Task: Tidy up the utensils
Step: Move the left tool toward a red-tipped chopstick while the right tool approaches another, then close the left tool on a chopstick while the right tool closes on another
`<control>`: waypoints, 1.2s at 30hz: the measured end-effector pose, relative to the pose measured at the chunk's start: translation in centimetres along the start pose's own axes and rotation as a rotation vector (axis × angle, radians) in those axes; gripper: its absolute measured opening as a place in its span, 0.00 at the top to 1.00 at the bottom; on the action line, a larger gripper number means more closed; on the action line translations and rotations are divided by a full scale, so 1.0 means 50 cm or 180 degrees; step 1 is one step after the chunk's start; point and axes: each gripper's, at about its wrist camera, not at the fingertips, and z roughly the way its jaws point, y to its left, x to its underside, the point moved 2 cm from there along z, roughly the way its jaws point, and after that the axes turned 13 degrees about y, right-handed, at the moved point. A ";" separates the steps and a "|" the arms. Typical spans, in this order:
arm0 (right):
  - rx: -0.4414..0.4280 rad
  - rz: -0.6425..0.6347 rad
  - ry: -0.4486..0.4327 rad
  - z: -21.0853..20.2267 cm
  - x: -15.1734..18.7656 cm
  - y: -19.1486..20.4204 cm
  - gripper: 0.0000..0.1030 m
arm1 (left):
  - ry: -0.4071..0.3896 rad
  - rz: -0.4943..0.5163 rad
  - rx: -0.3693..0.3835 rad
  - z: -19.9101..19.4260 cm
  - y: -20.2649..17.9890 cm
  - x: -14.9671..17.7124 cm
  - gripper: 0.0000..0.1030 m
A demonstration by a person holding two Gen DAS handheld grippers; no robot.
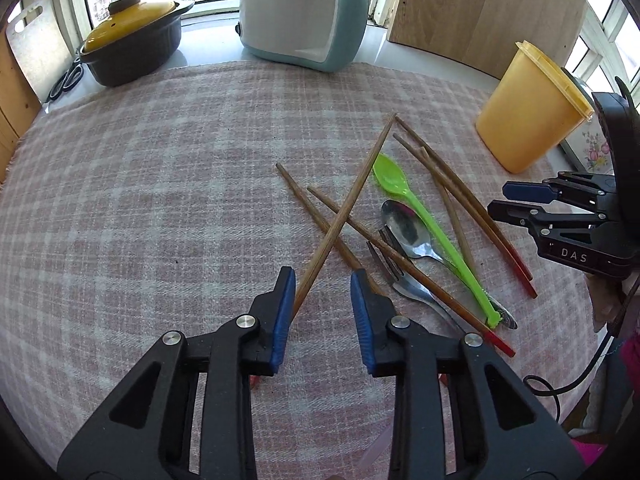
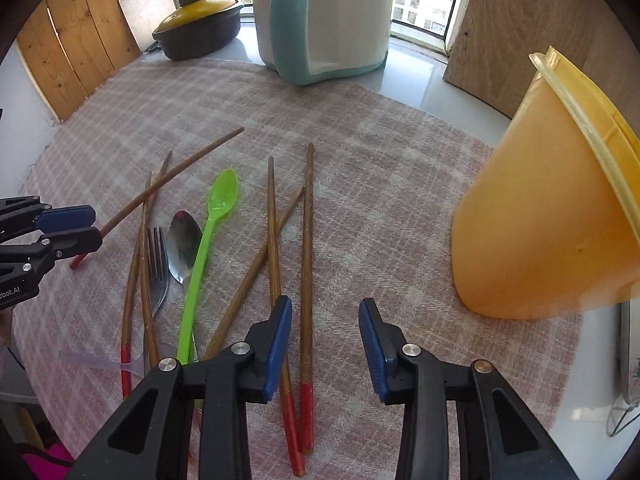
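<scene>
Both wide apart and empty, left hand-held gripper (image 1: pixel 322 284) and right hand-held gripper (image 2: pixel 325 316) over crossed chopsticks (image 2: pixel 307 264), fork (image 2: pixel 157 264), spoons (image 2: pixel 208 240) beside yellow container (image 2: pixel 532 216): risk of snagging overlapping neighbours.

Checked cloth (image 1: pixel 160 200) under scattered utensils (image 2: pixel 188 248)
</scene>
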 end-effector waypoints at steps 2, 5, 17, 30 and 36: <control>0.0013 -0.0013 0.0032 0.005 -0.006 0.001 0.67 | 0.0022 0.0028 -0.0024 0.007 -0.001 -0.006 0.72; -0.0030 0.0002 0.0067 0.010 -0.014 0.001 0.69 | 0.0041 0.0057 -0.0025 0.015 0.000 -0.015 0.72; -0.0048 0.0009 0.0197 0.044 -0.055 0.004 0.71 | 0.0099 0.0063 0.0009 0.043 0.005 -0.034 0.72; -0.0196 0.0071 0.0152 0.044 -0.057 -0.008 0.95 | 0.0102 -0.0104 0.0122 0.050 0.012 -0.039 0.95; -0.0233 0.0047 0.0094 0.034 -0.052 -0.006 0.96 | 0.0026 -0.0244 0.0197 0.028 0.011 -0.039 0.96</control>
